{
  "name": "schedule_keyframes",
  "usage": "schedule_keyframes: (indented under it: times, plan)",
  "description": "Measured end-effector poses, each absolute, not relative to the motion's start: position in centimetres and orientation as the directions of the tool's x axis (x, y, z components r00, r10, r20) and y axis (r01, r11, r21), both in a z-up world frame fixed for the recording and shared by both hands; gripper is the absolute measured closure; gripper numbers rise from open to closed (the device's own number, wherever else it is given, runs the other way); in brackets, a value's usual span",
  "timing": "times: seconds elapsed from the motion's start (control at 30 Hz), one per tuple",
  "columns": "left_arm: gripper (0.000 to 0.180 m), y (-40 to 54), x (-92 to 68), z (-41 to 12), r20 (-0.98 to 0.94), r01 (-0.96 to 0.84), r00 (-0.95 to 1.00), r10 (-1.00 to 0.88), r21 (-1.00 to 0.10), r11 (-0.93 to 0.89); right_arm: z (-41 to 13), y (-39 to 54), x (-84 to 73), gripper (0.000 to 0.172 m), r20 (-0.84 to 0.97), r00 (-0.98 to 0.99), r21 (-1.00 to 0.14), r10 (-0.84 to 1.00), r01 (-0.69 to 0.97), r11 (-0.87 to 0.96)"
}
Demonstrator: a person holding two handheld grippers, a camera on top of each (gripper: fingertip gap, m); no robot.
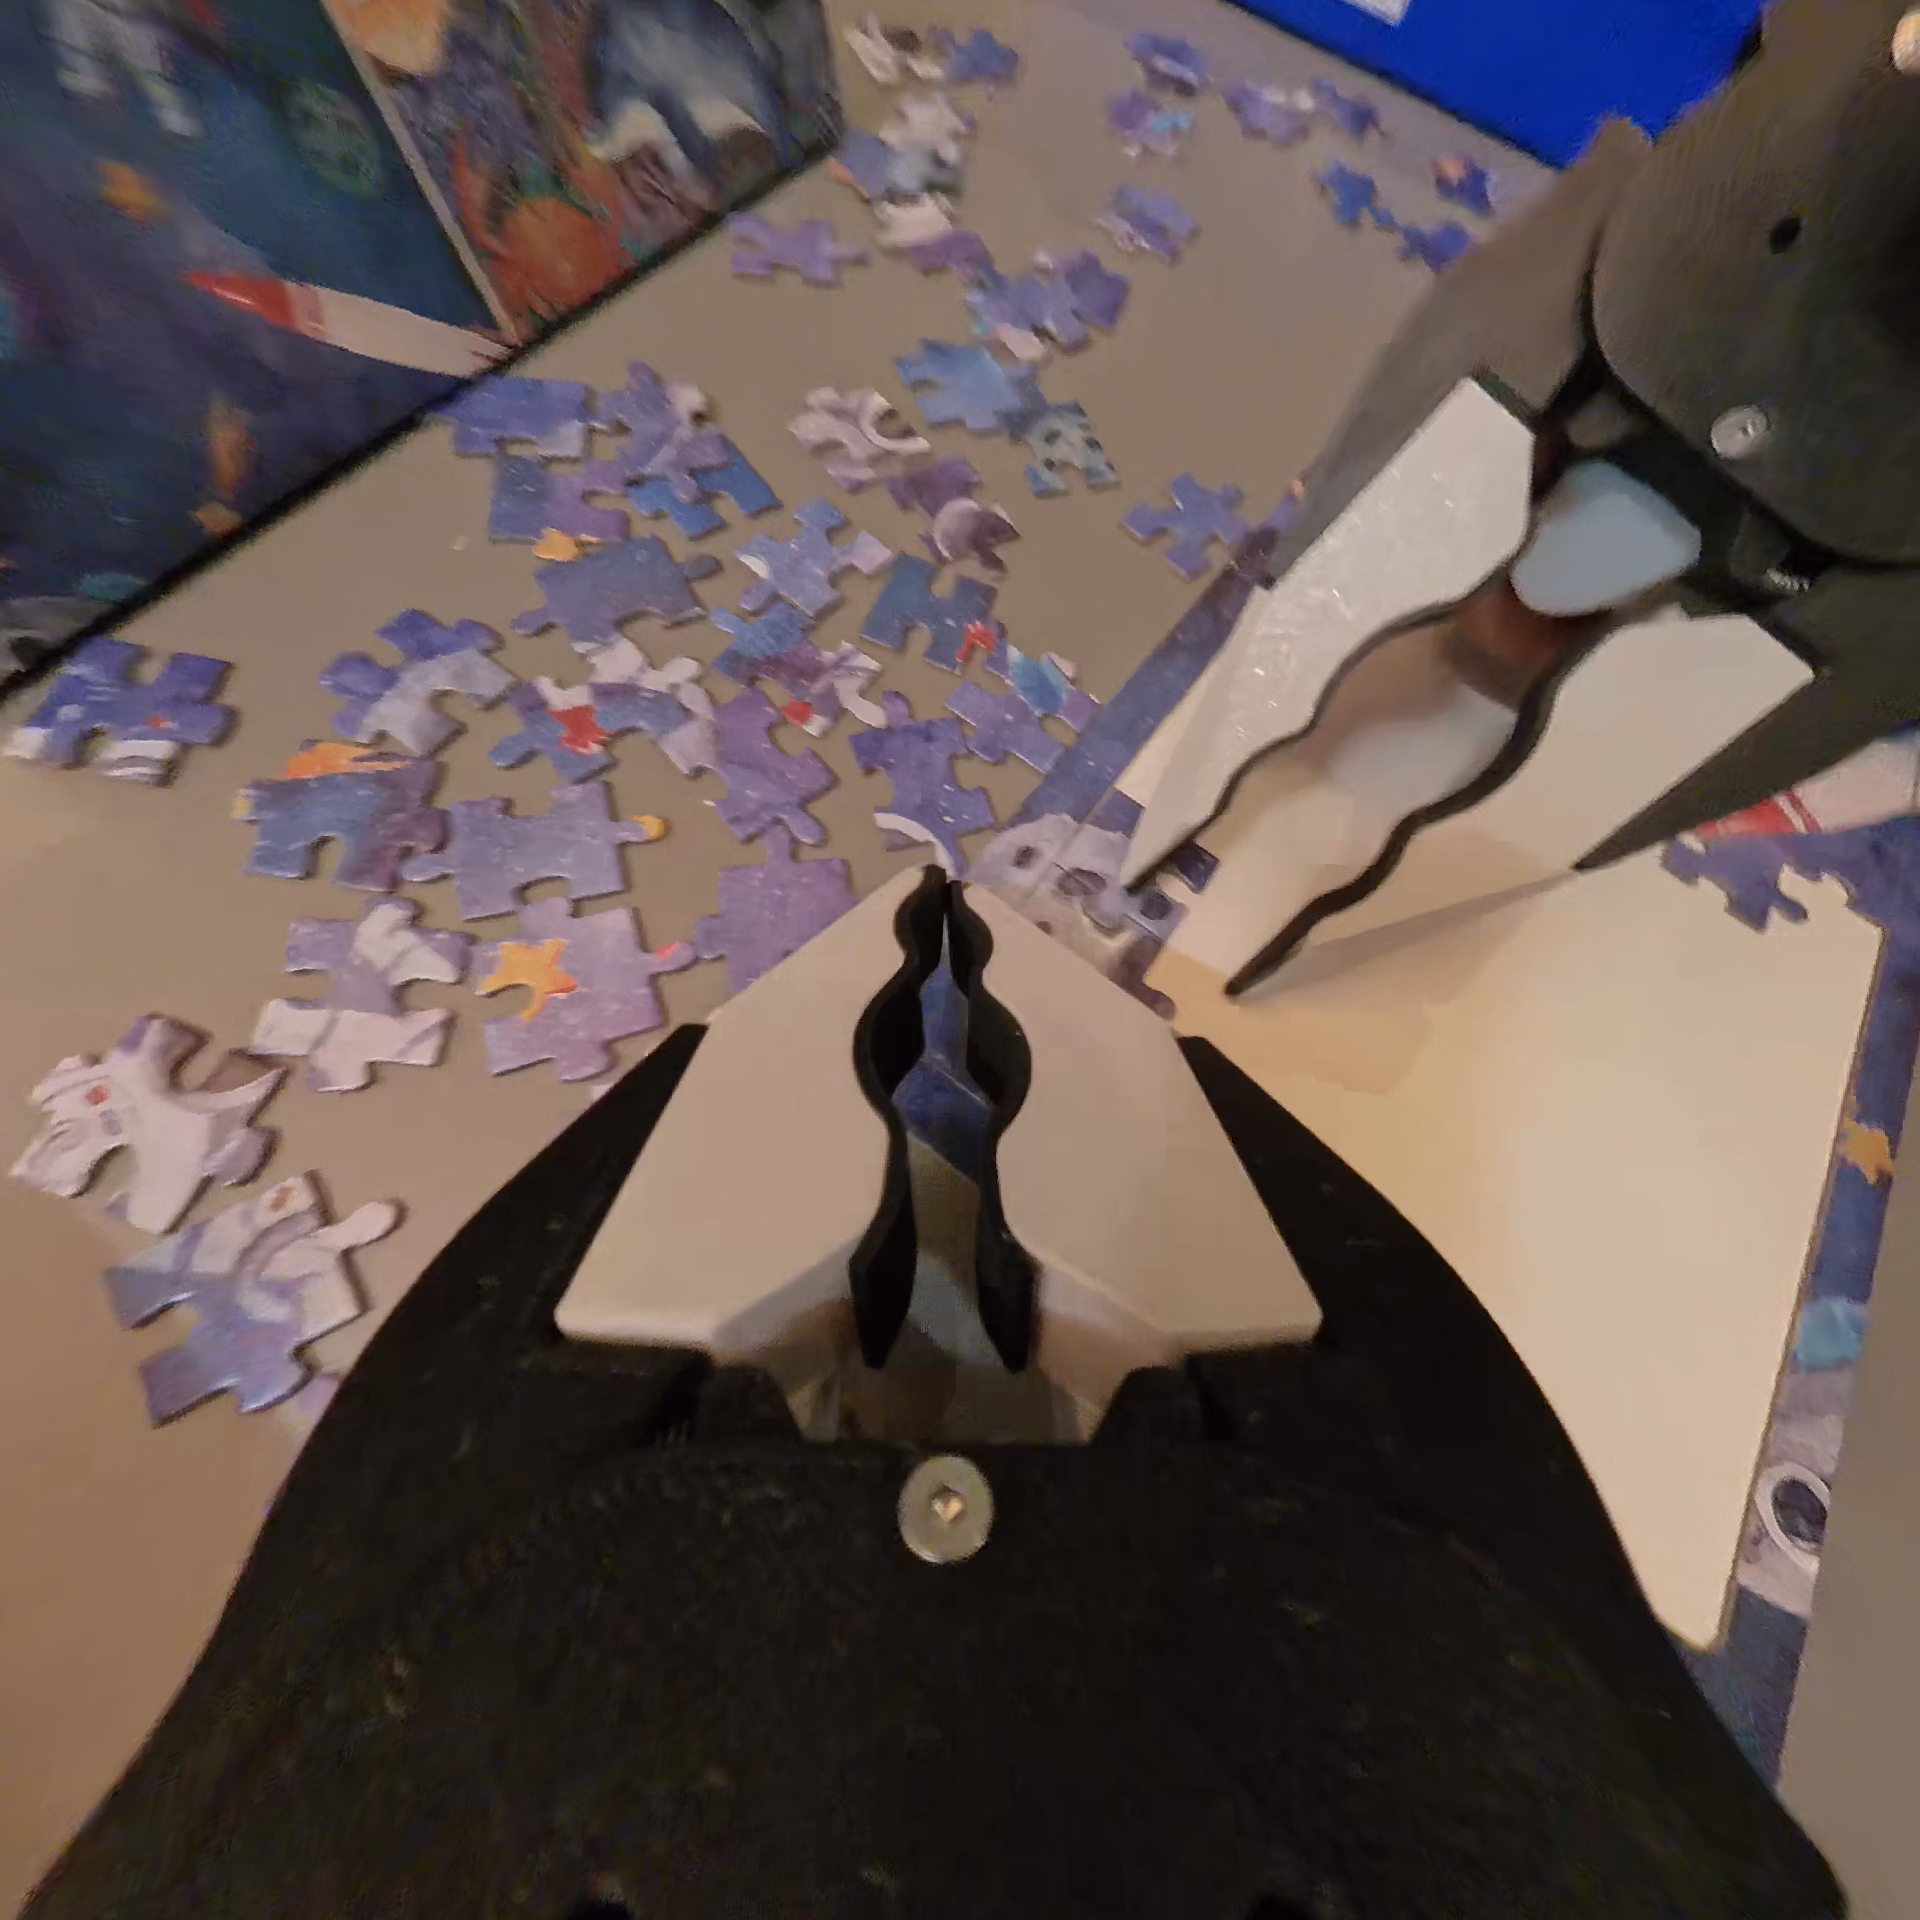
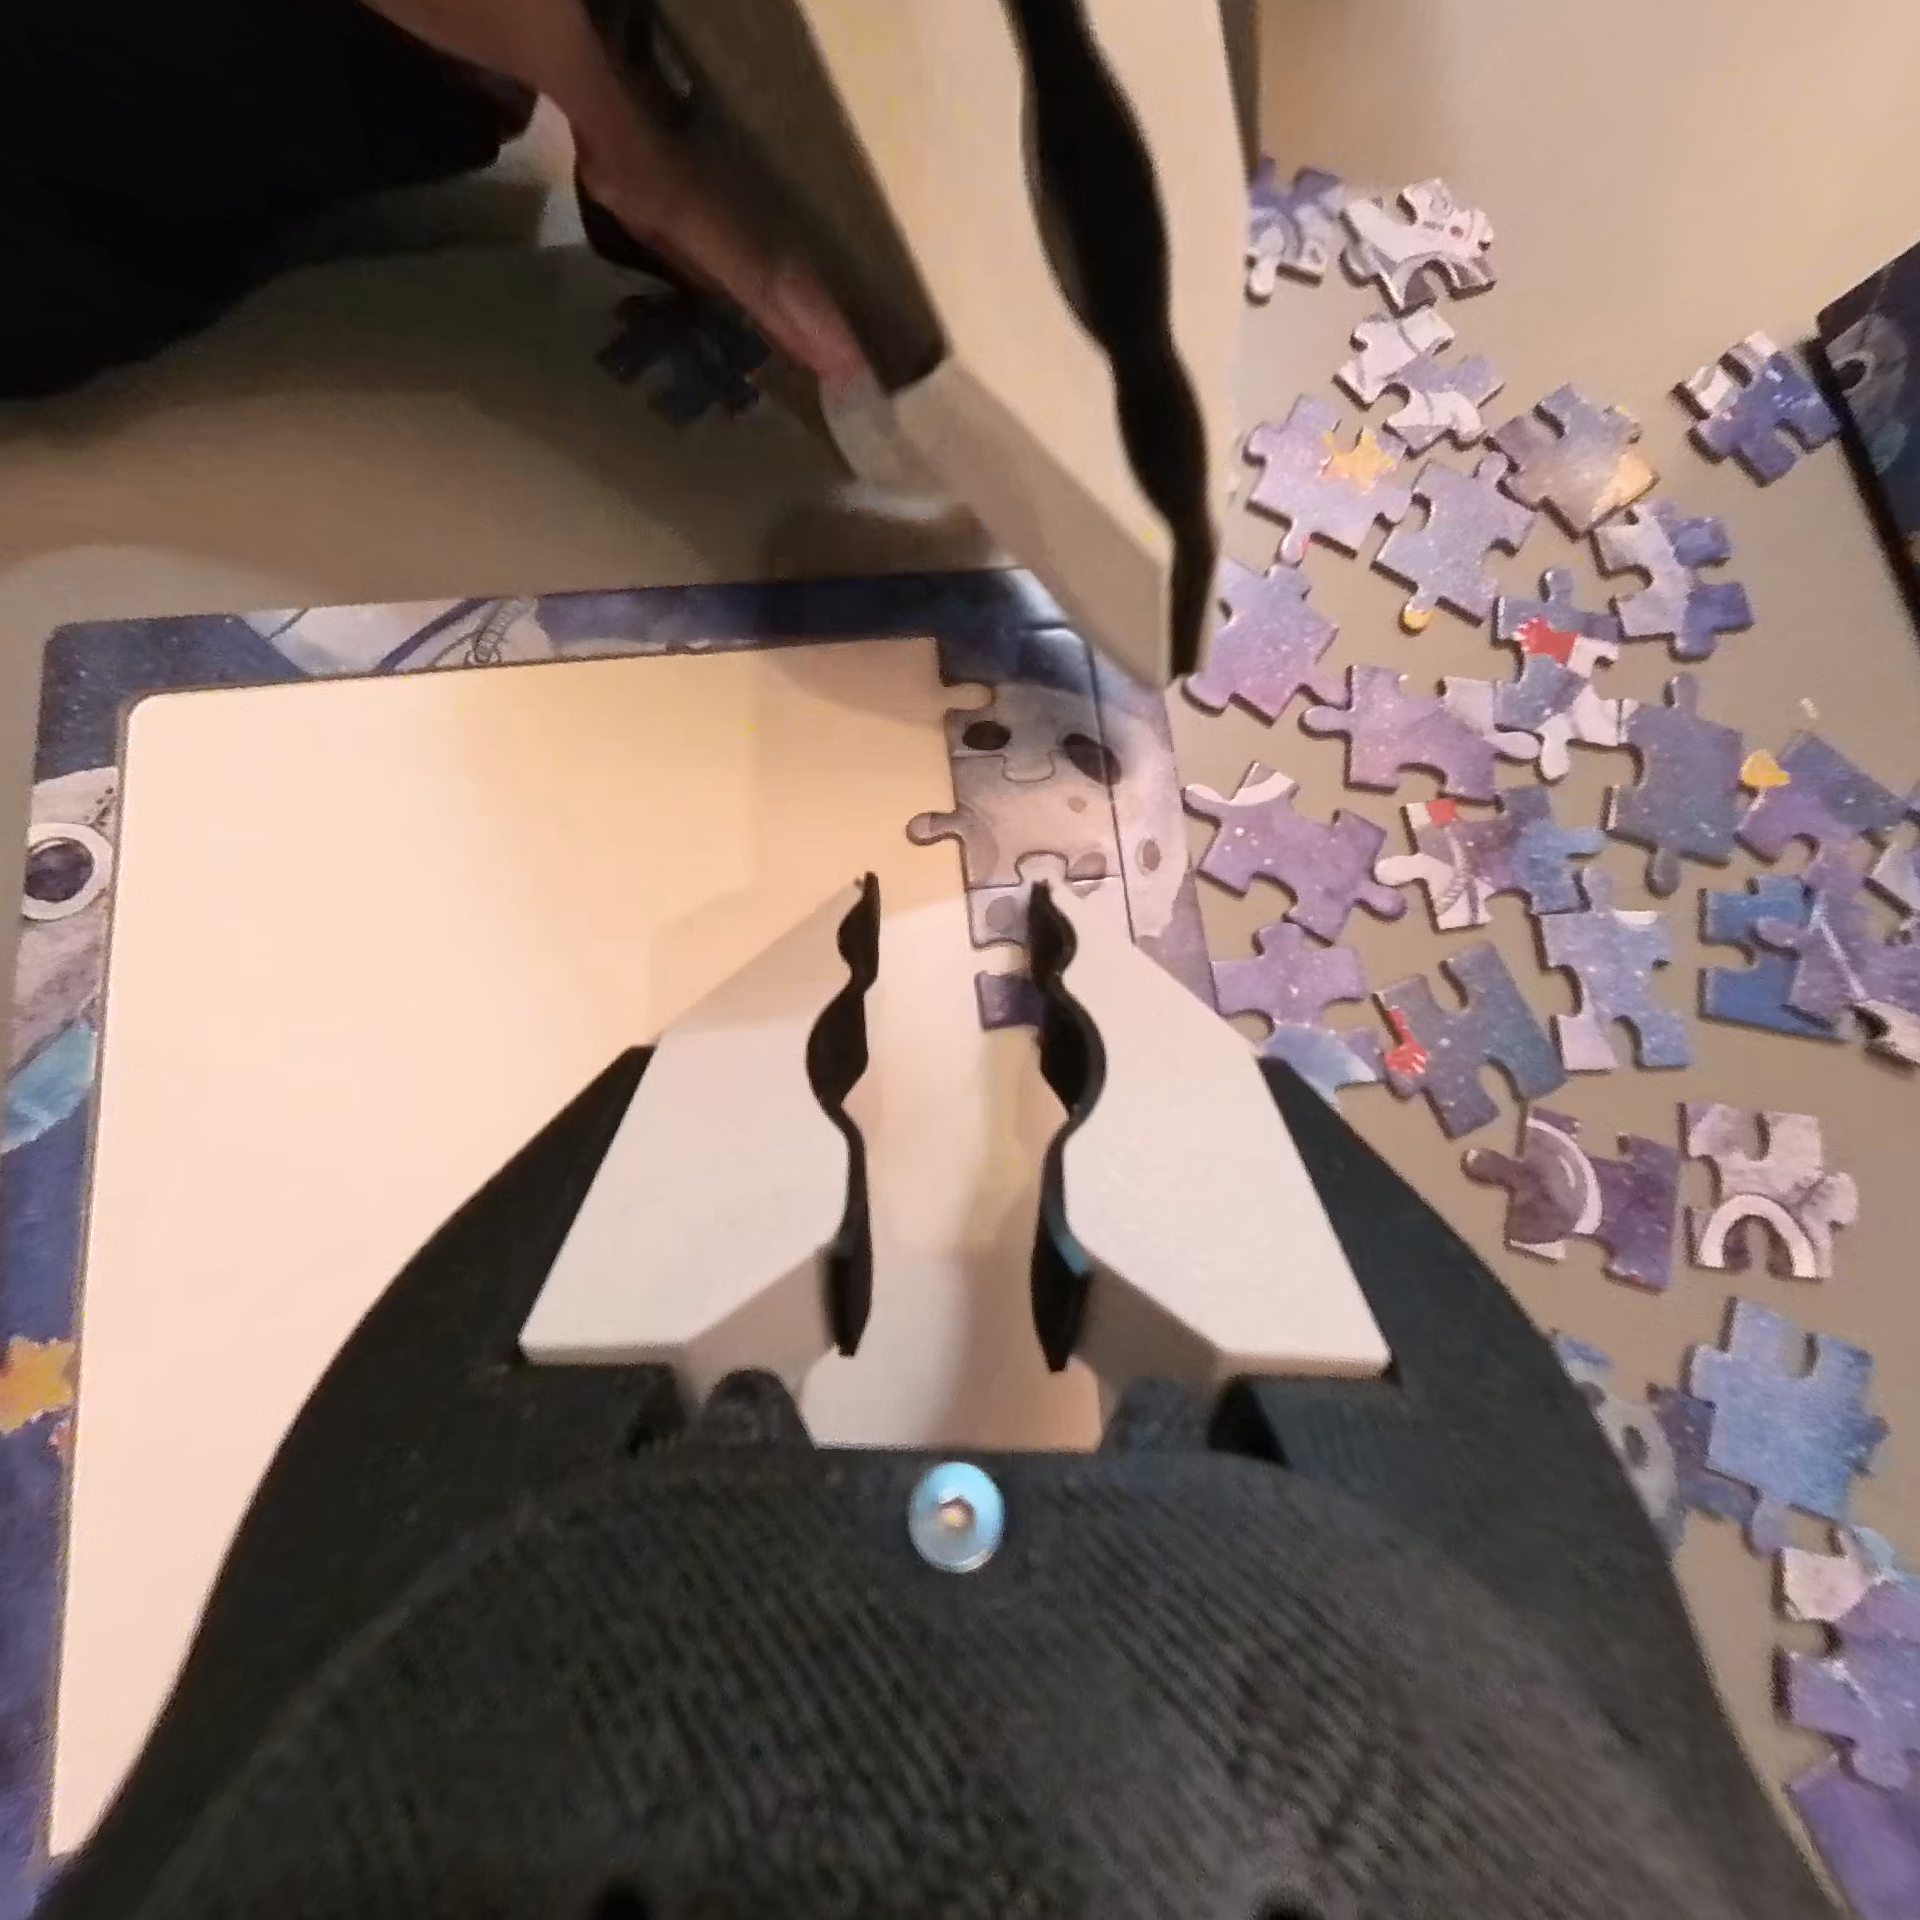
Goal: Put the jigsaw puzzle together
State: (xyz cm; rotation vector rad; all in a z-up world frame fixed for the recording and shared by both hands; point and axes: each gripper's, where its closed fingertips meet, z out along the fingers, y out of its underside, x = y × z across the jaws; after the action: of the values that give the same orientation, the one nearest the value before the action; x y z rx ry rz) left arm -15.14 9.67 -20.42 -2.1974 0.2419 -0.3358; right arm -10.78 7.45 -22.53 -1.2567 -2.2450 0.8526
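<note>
No readable writing or brand shows on anything here. The left tool (image 1: 943, 894) has its fingertips pressed together above the corner of the blue-bordered cardboard puzzle tray (image 2: 83, 665); through the gap farther back between its fingers only blue printed card shows, and I cannot tell whether that is a pinched piece or the tray border beneath.

The right tool (image 2: 951, 894) stands spread with nothing between its pads, hovering over the tray's bare cream floor (image 2: 468, 883). Its right fingertip (image 2: 1042, 904) sits over the short column of fitted grey moon-patterned pieces (image 2: 1039, 790) in the tray's far right corner.

Loose purple and blue jigsaw pieces (image 1: 582, 831), some with orange stars or red marks, lie scattered on the grey-beige worktop (image 1: 125, 935) just beside the tray. A printed space-themed puzzle box (image 1: 582, 156) stands behind them.
</note>
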Motion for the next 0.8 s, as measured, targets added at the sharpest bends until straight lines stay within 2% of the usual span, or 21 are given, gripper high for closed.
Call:
schedule_keyframes:
  times: [0.17, 0.37, 0.53, 0.63, 0.7, 0.8]
  plan:
    - [0.18, 9.8, -17.7, -19.2, 0.141, 0.014, 0.971, -0.194, -0.839, -0.544, -20.5, 8.8, -11.0, 0.144, 0.081, -0.444, -0.754, 0.892, 0.558, 0.346]
    - [0.18, 9.7, -17.6, -19.4, 0.133, -0.001, 0.97, -0.205, -0.836, -0.548, -21.0, 12.4, -10.8, 0.146, 0.121, -0.337, -0.75, 0.934, 0.585, 0.308]
    - [0.18, 9.6, -16.4, -19.7, 0.134, -0.037, 0.955, -0.263, -0.828, -0.56, -20.7, 12.1, -11.1, 0.152, 0.112, -0.334, -0.775, 0.936, 0.56, 0.292]
    - [0.18, 9.1, -14.4, -19.8, 0.166, -0.071, 0.918, -0.361, -0.825, -0.56, -20.6, 10.6, -11.2, 0.162, 0.075, -0.375, -0.789, 0.924, 0.544, 0.285]
    - [0.18, 8.6, -12.5, -19.9, 0.194, -0.102, 0.874, -0.446, -0.823, -0.559, -21.5, 10.2, -11.2, 0.171, 0.08, -0.386, -0.764, 0.919, 0.568, 0.305]
    - [0.18, 8.1, -11.7, -21.2, 0.196, -0.158, 0.86, -0.472, -0.776, -0.611, -22.3, 10.2, -11.2, 0.172, 0.108, -0.388, -0.737, 0.915, 0.587, 0.335]
